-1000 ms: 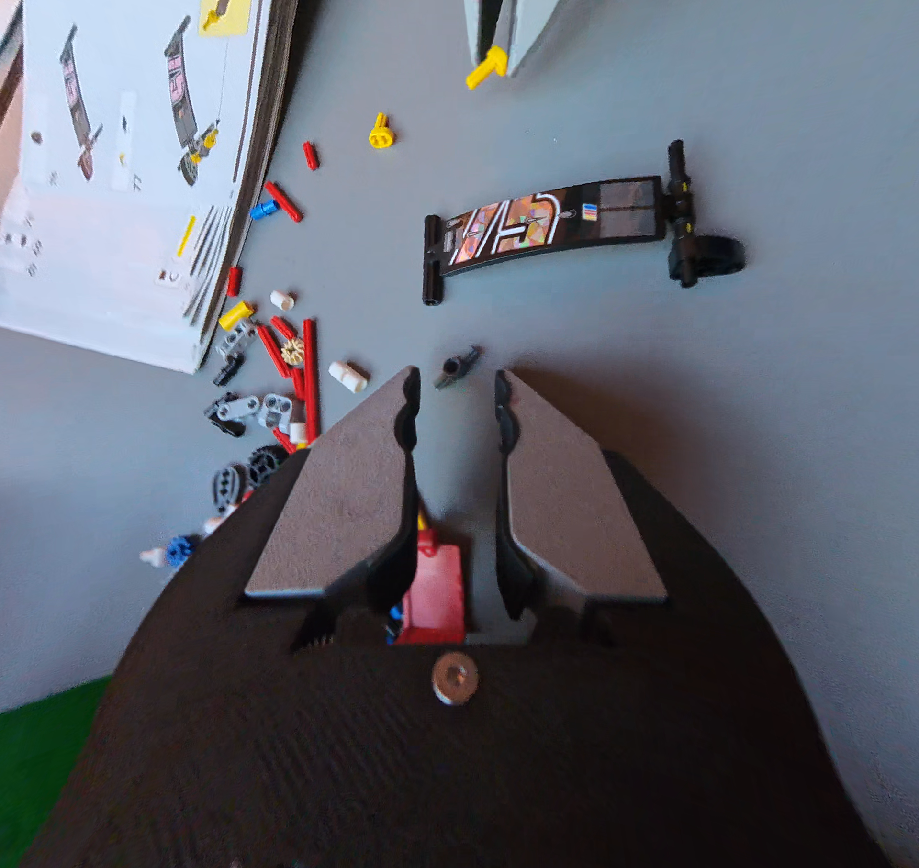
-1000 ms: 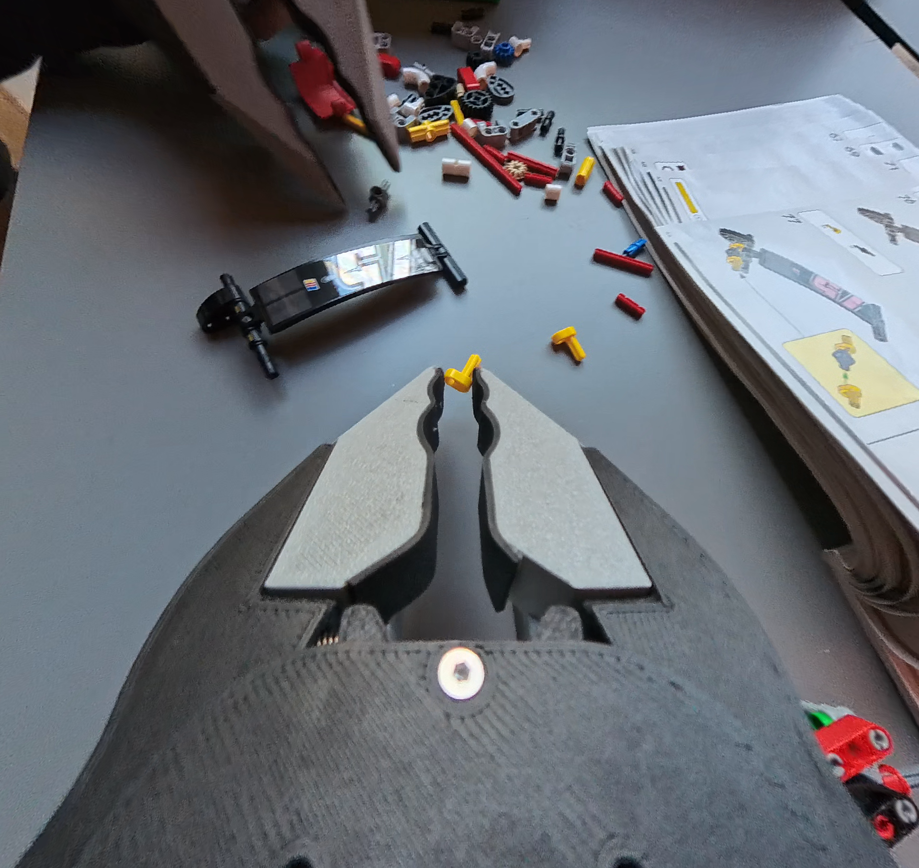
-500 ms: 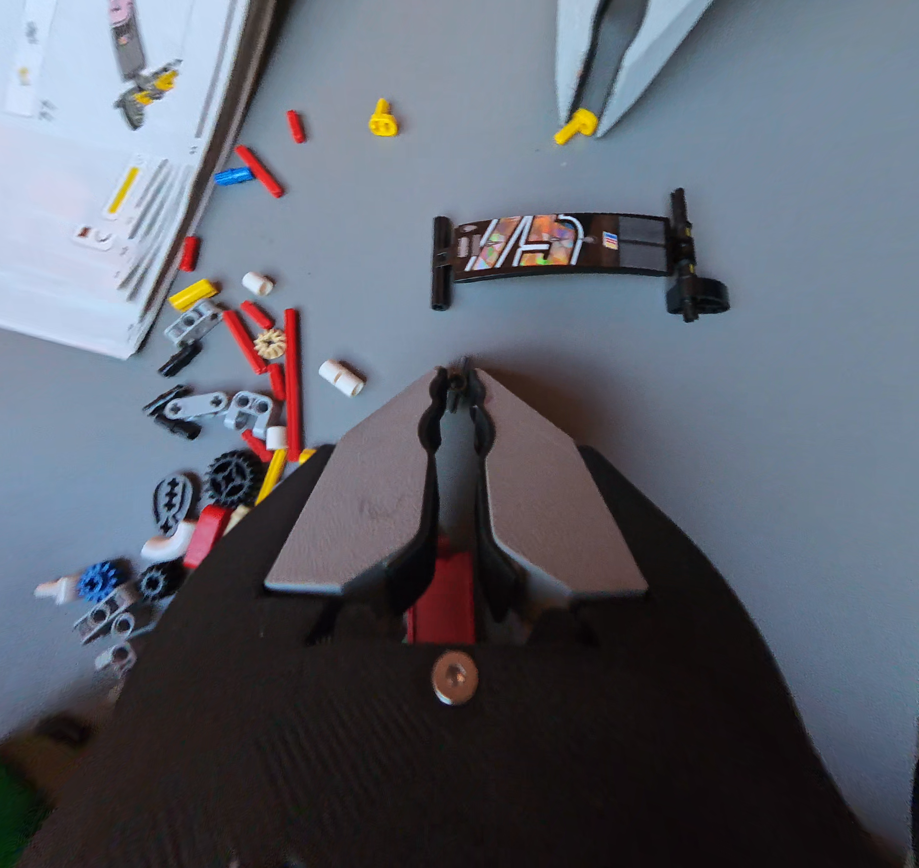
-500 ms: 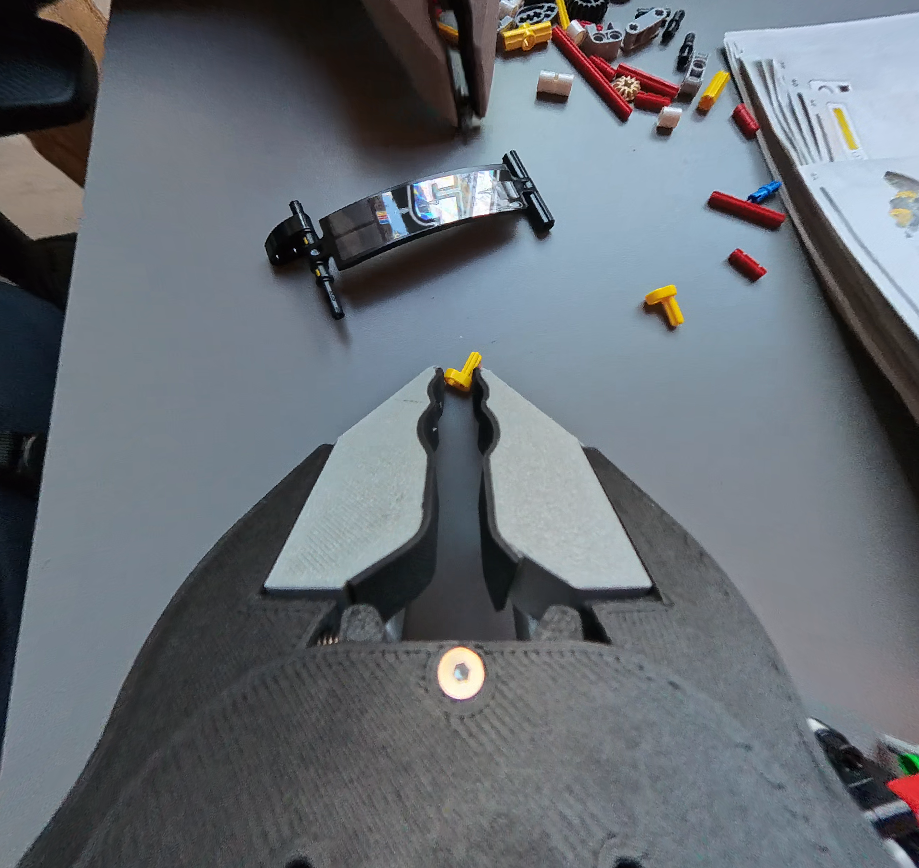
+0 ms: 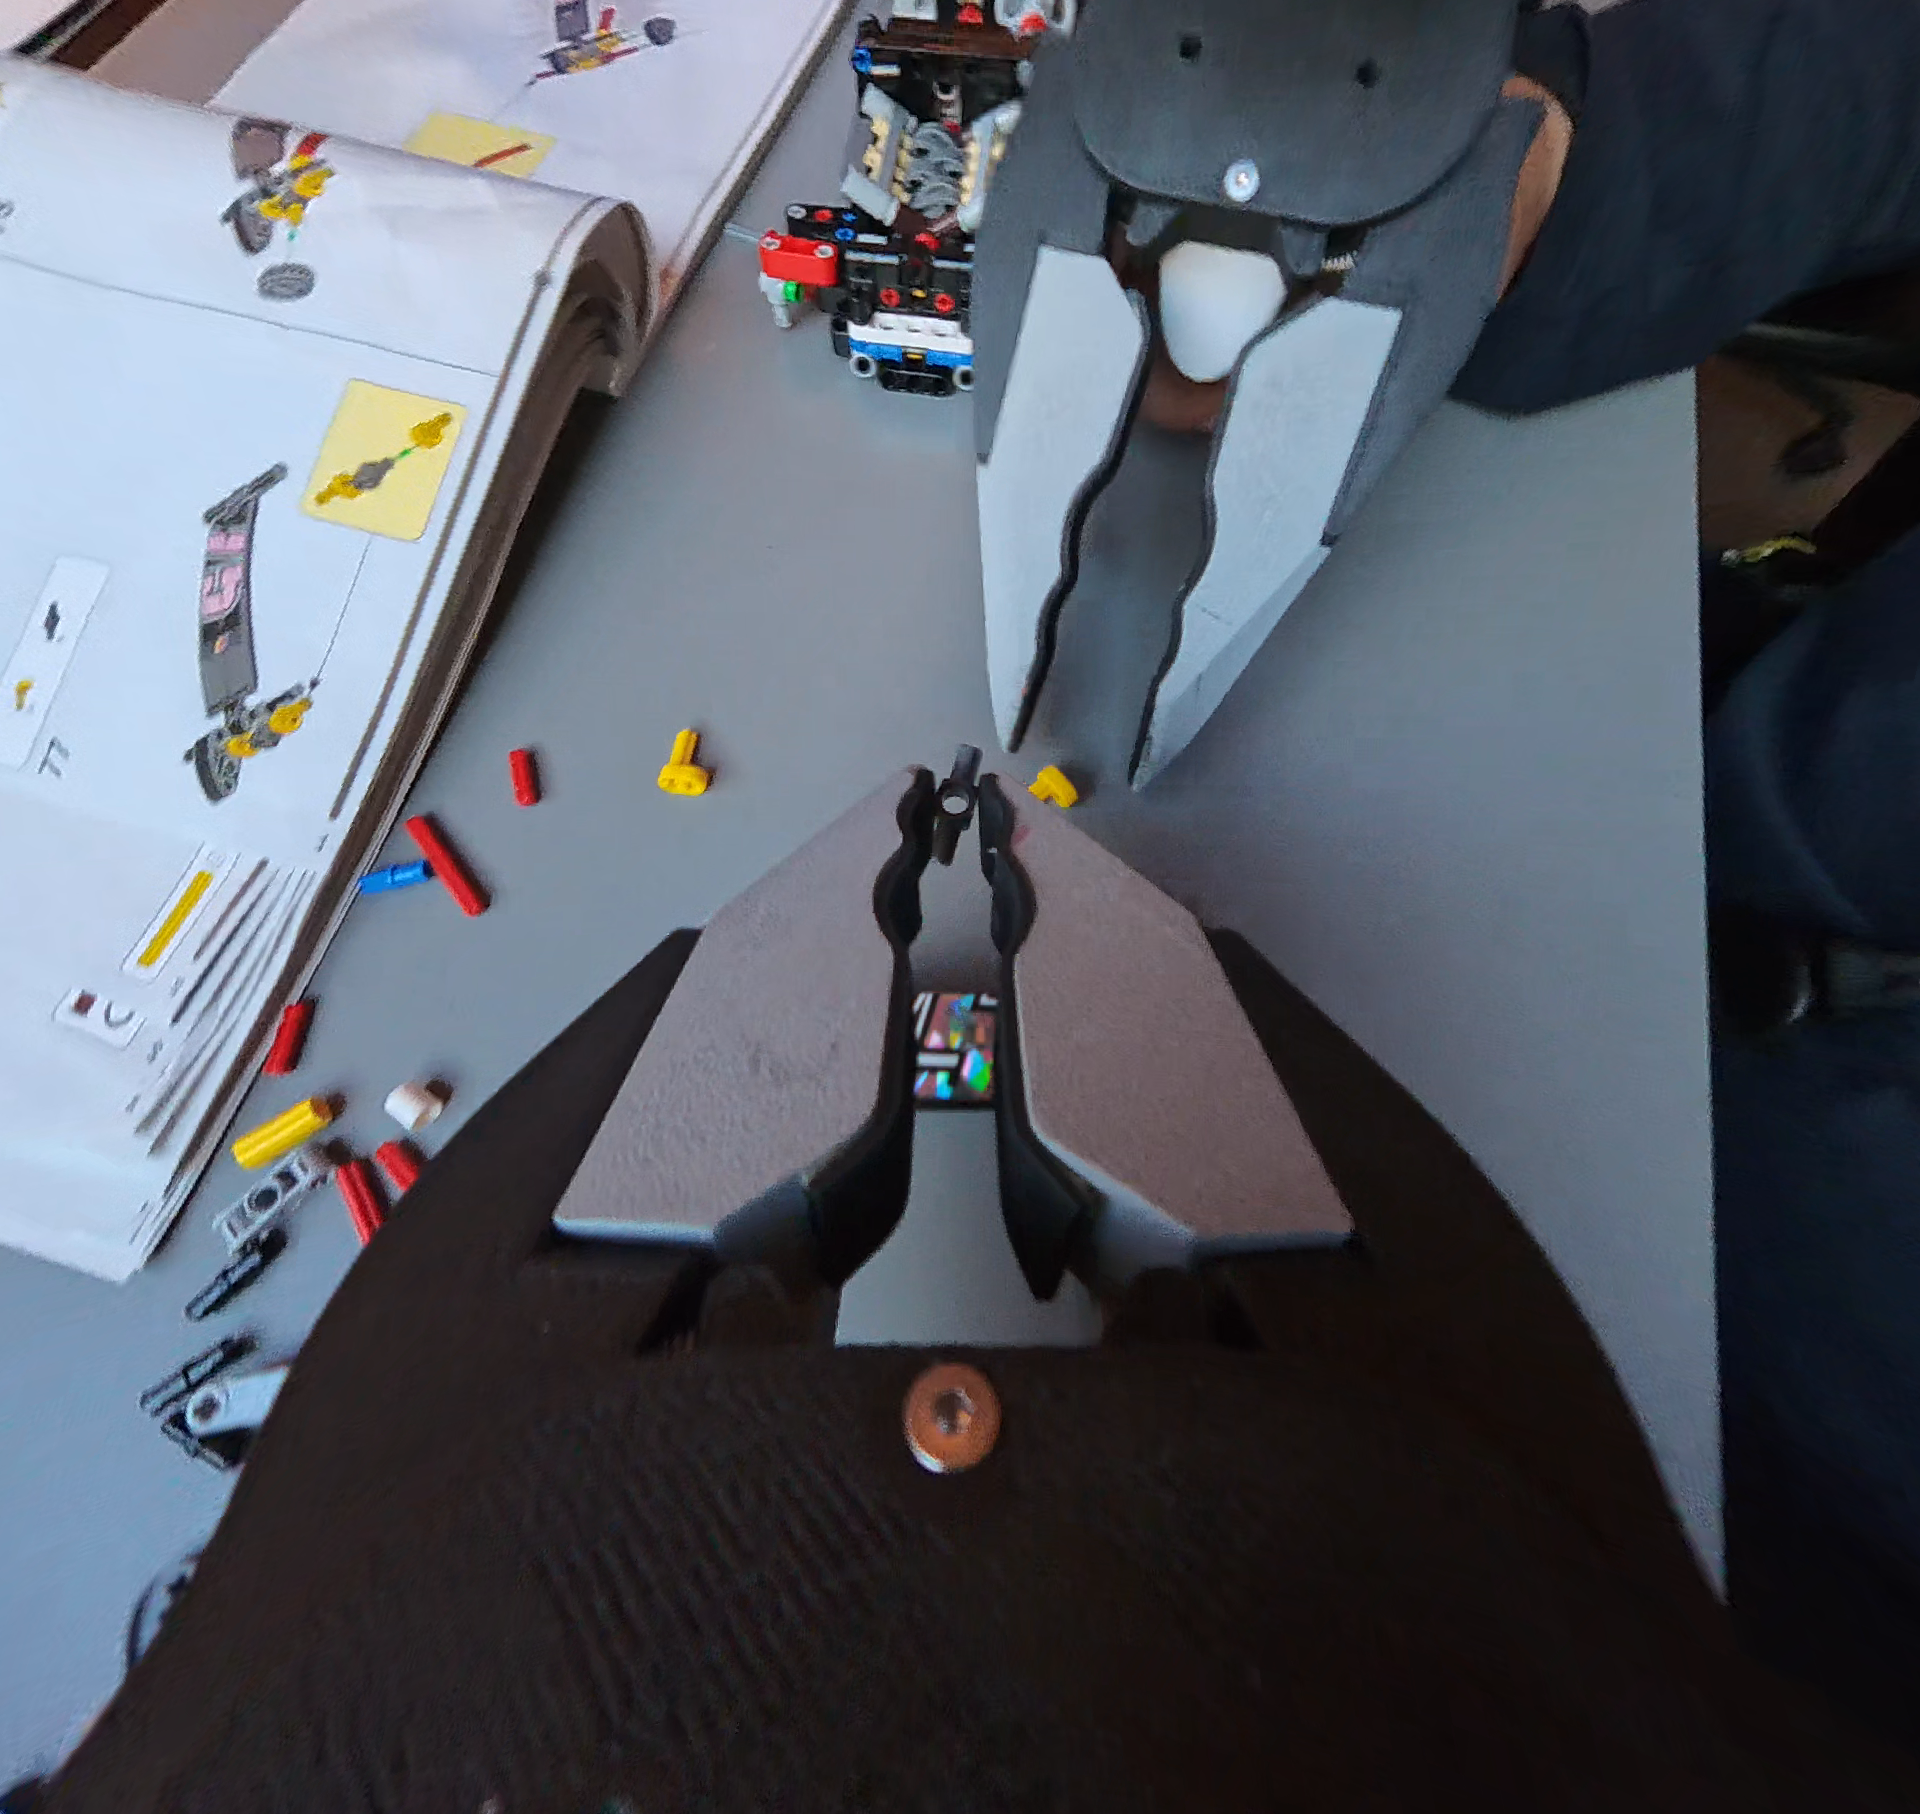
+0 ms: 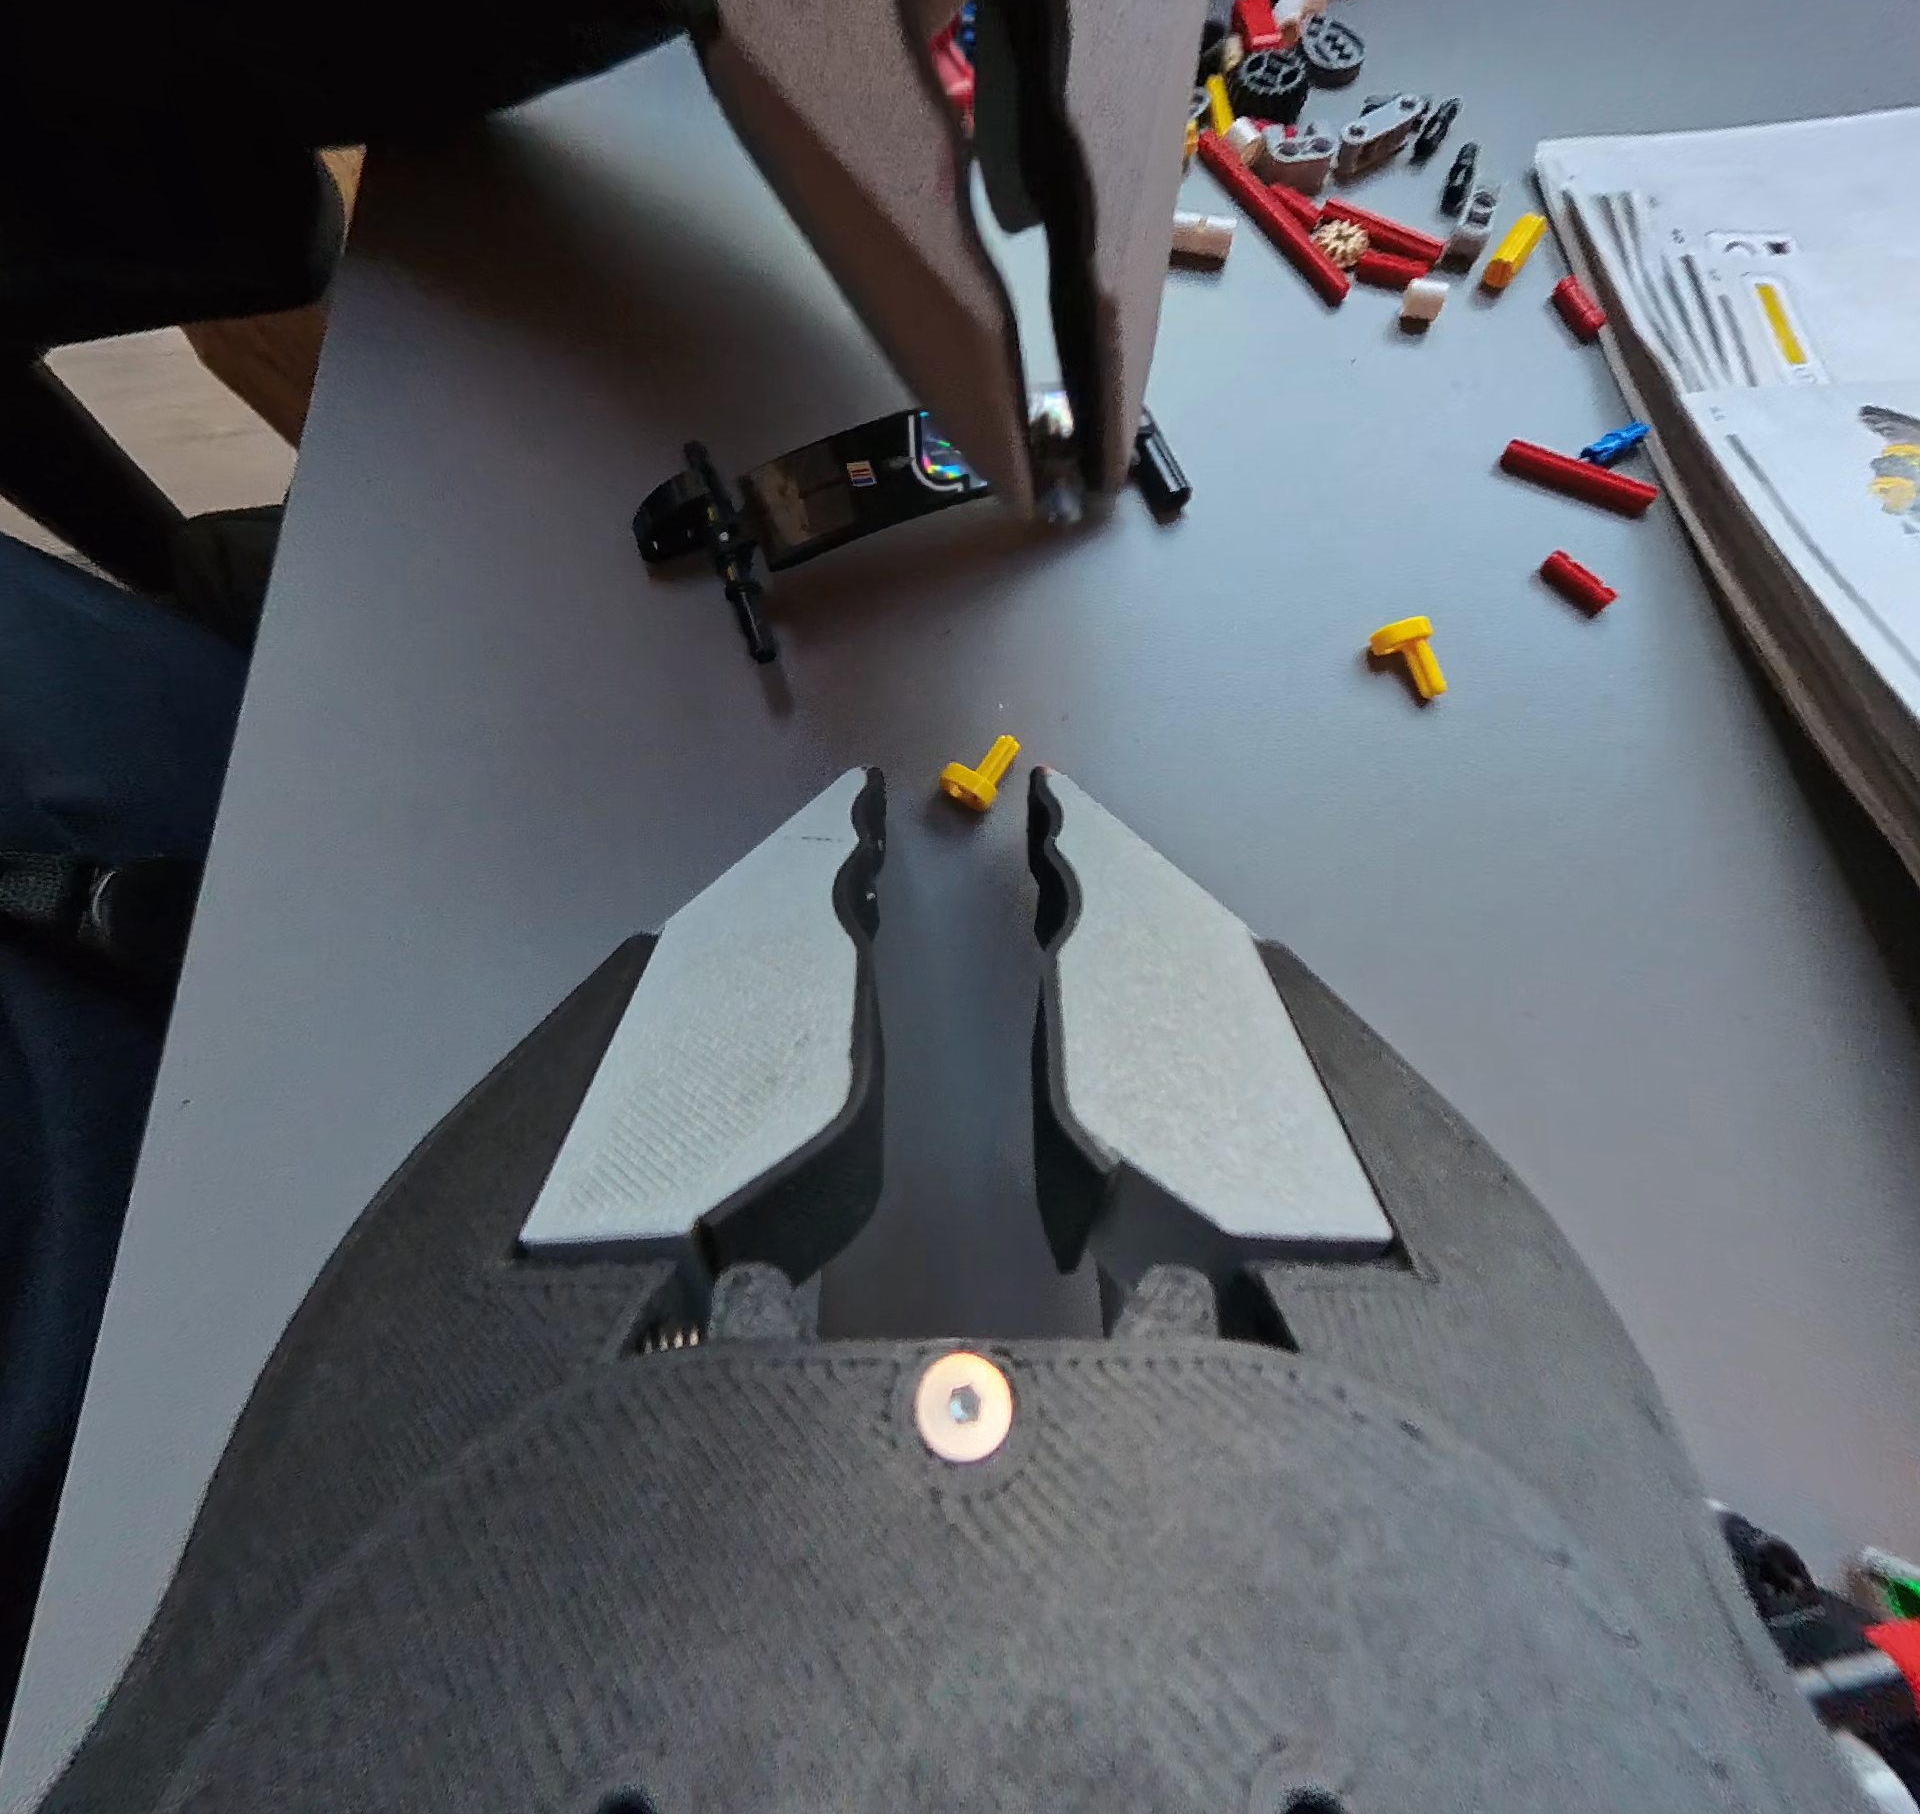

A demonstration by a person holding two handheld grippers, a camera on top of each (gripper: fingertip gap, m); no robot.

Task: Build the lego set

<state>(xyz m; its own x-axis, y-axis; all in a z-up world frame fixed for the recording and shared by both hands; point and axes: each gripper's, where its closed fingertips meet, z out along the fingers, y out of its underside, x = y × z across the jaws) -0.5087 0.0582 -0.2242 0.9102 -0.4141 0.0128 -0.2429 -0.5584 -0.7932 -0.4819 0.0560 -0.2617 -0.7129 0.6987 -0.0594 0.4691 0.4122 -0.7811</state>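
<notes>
Small black plastic connector piece [image 5: 952, 808]: pinched between left gripper [image 5: 954, 798] fingertips.
Right gripper [image 6: 956, 796]: spread, holding nothing; yellow plastic T-shaped pin [image 6: 977, 775] lies loose just ahead.
Nearby: black curved panel [image 6: 831, 491], far; open instruction booklet [image 5: 260, 476], left.

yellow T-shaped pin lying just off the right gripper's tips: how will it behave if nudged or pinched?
The yellow pin looks like rigid plastic, probably very light, so likely to skid. Its round shaft may roll; the flat head should limit that. The open right gripper gets little to pinch.

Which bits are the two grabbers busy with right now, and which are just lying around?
Busy with:
left gripper, fingers shut on a small black connector
right gripper, fingers open, yellow pin lying loose on the table

Lying about:
second yellow pin
red rods
instruction booklet
black curved panel
half-built model
</notes>
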